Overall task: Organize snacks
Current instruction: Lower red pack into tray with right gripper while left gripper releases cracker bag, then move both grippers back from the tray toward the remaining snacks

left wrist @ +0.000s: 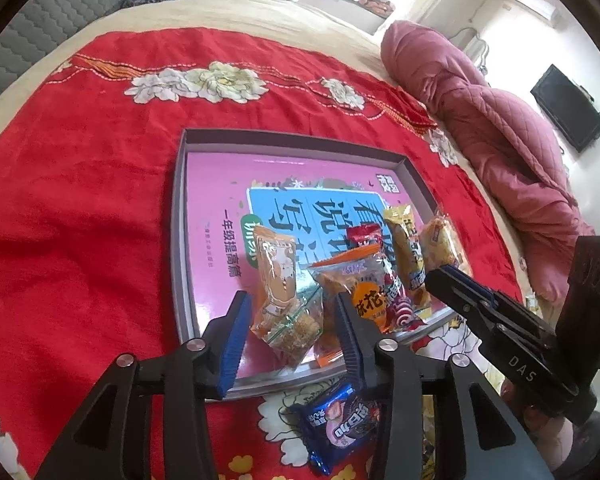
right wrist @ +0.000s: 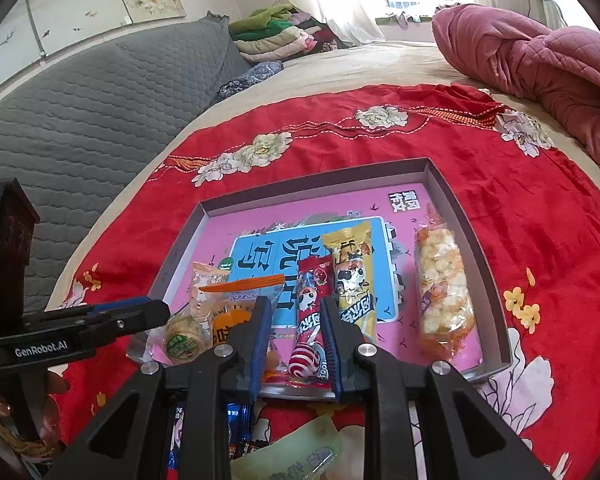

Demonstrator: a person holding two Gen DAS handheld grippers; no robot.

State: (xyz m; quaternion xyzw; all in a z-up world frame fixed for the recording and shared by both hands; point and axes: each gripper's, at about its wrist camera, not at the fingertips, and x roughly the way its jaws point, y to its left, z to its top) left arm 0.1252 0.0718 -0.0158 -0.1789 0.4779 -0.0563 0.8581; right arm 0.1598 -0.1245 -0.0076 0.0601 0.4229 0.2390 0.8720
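A shallow grey box (left wrist: 180, 240) (right wrist: 496, 300) with a pink printed bottom lies on the red blanket and holds several snack packs in a row. My left gripper (left wrist: 290, 330) is open, its jaws either side of a clear pack of small cakes (left wrist: 288, 328). Next to that pack lie an orange pack (left wrist: 364, 292), a red bar (right wrist: 310, 332), a yellow bar (right wrist: 352, 276) and a popcorn bar (right wrist: 440, 284). My right gripper (right wrist: 296, 354) is open around the red bar's near end. A blue cookie pack (left wrist: 336, 420) lies on the blanket outside the box.
The red flowered blanket (left wrist: 80, 200) covers a bed. A pink quilt (right wrist: 540, 64) is bunched at the far right. A grey padded headboard (right wrist: 80, 120) stands left. A pale green packet (right wrist: 292, 456) lies under my right gripper.
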